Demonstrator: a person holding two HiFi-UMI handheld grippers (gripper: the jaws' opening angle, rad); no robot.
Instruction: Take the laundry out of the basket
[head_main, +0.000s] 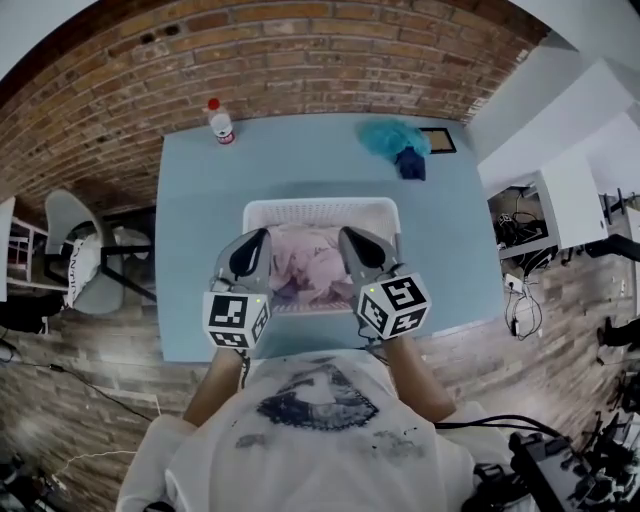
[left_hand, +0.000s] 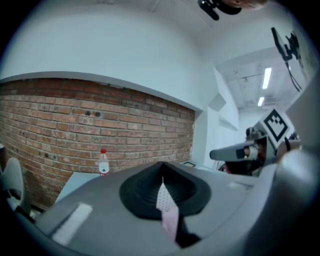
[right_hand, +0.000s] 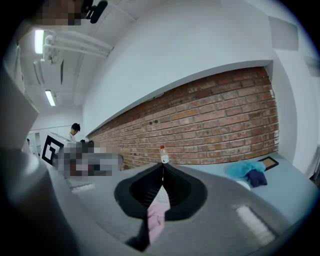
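- The white basket (head_main: 320, 207) stood in the middle of the light blue tabletop (head_main: 195, 200), close to the person's edge.
- The pink laundry (head_main: 312, 262) lay bunched inside the basket, filling most of its floor.
- The left tool (head_main: 258, 245) hung over the basket's near left part, with its jaws pointing away from the person and a little downward.
- In the left gripper view its jaws were clenched together on a fold of the pink laundry, which had a pale dotted patch and trailed down from between the pads toward the camera.
- The right tool (head_main: 350, 242) hung over the basket's near right part and mirrored the left one.
- In the right gripper view its jaws were likewise clamped on a strip of the pink laundry, which hung down from the pinch.
- The bulk of the laundry sat between the two tools, one gripping it on each side.
- A clear bottle with a red cap (head_main: 220, 122) stood upright at the far left of the tabletop, near the brick wall (head_main: 300, 50).
- A teal cloth (head_main: 390, 135) lay at the far right, touching a dark blue cloth (head_main: 411, 164), both well apart from the basket.
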